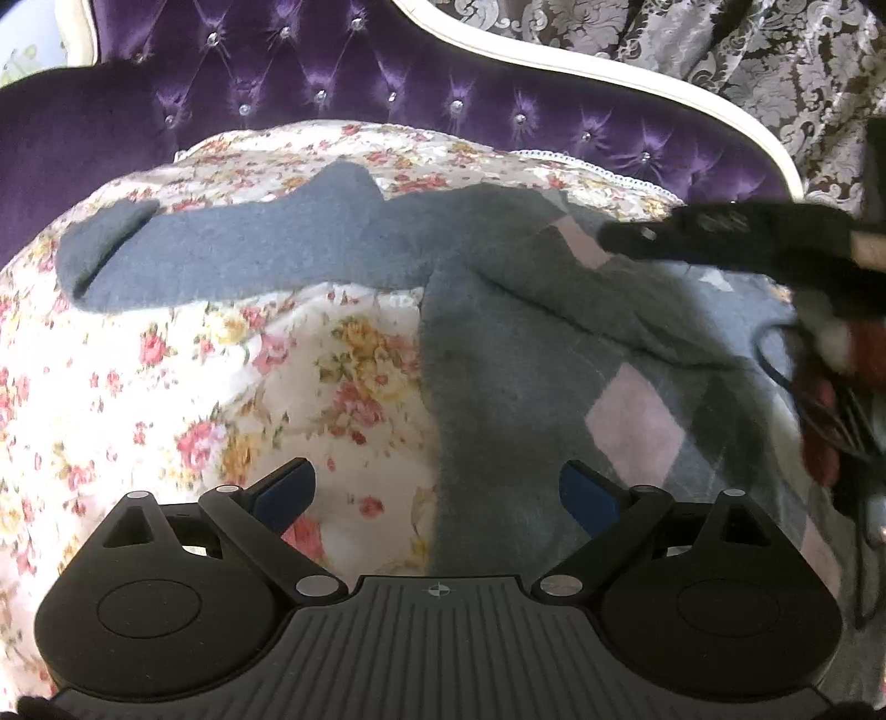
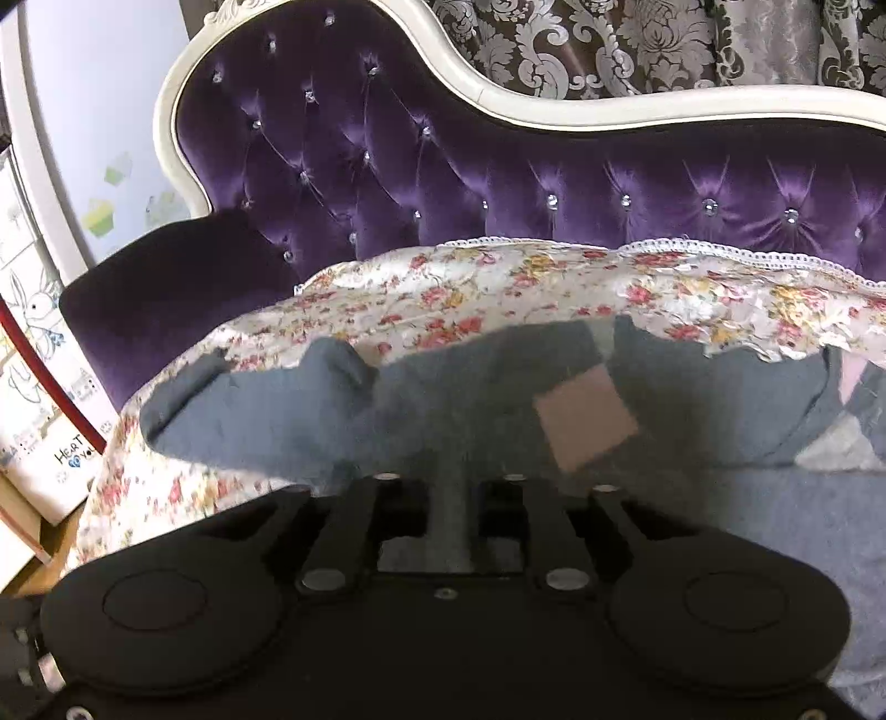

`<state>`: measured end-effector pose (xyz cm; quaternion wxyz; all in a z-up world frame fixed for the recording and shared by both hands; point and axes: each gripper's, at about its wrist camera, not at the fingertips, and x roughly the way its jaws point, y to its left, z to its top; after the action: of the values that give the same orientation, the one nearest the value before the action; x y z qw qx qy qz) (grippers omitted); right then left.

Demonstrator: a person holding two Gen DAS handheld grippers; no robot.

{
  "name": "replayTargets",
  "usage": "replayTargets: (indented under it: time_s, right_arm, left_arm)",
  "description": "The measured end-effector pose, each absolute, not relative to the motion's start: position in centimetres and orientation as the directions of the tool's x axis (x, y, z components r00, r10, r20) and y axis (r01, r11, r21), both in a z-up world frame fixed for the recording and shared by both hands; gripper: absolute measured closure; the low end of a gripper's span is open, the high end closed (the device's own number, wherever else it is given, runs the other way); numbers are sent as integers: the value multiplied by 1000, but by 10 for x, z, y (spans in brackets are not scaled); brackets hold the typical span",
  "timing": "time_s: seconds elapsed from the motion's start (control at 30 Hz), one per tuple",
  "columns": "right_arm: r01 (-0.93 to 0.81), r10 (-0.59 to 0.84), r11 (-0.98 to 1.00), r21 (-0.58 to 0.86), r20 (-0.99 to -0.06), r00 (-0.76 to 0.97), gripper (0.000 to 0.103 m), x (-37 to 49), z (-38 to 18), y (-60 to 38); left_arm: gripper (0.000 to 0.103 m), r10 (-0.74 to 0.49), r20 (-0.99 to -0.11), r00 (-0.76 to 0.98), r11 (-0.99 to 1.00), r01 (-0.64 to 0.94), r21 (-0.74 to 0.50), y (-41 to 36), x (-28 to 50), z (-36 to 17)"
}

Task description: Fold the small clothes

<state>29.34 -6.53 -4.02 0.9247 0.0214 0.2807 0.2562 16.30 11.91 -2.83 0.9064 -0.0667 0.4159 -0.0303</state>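
A small grey-blue knit sweater (image 1: 515,343) with pale pink diamond patches lies on a floral cover (image 1: 194,387). Its left sleeve (image 1: 221,249) stretches out to the left. My left gripper (image 1: 437,498) is open, low over the sweater's left edge, holding nothing. My right gripper (image 2: 451,498) is shut on a fold of the sweater (image 2: 451,520) and lifts it; the cloth hangs across that view. In the left wrist view the right gripper (image 1: 626,235) shows as a dark shape over the sweater's upper right.
The floral cover (image 2: 498,282) lies on a purple tufted sofa (image 2: 387,166) with a white frame. A patterned curtain (image 2: 664,44) hangs behind. Boxes (image 2: 39,387) stand at the left. Cables (image 1: 819,399) hang at the right.
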Motion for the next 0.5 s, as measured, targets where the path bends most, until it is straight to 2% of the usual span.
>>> replayTargets:
  time_s: [0.03, 0.07, 0.3, 0.5]
  right_arm:
    - [-457, 483, 870, 184, -501, 718, 60, 289, -39, -72]
    - [-449, 479, 874, 188, -491, 728, 56, 286, -38, -80]
    - [-345, 387, 922, 177, -451, 804, 56, 264, -34, -158]
    - [-229, 285, 957, 176, -449, 847, 56, 245, -40, -213]
  left_arm:
    - [7, -108, -745, 658, 990, 4, -140, 119, 167, -27]
    - [7, -107, -739, 665, 991, 8, -136, 118, 171, -25]
    - [7, -152, -688, 710, 985, 47, -168, 101, 208, -13]
    - [7, -157, -710, 686, 983, 37, -182, 84, 243, -27]
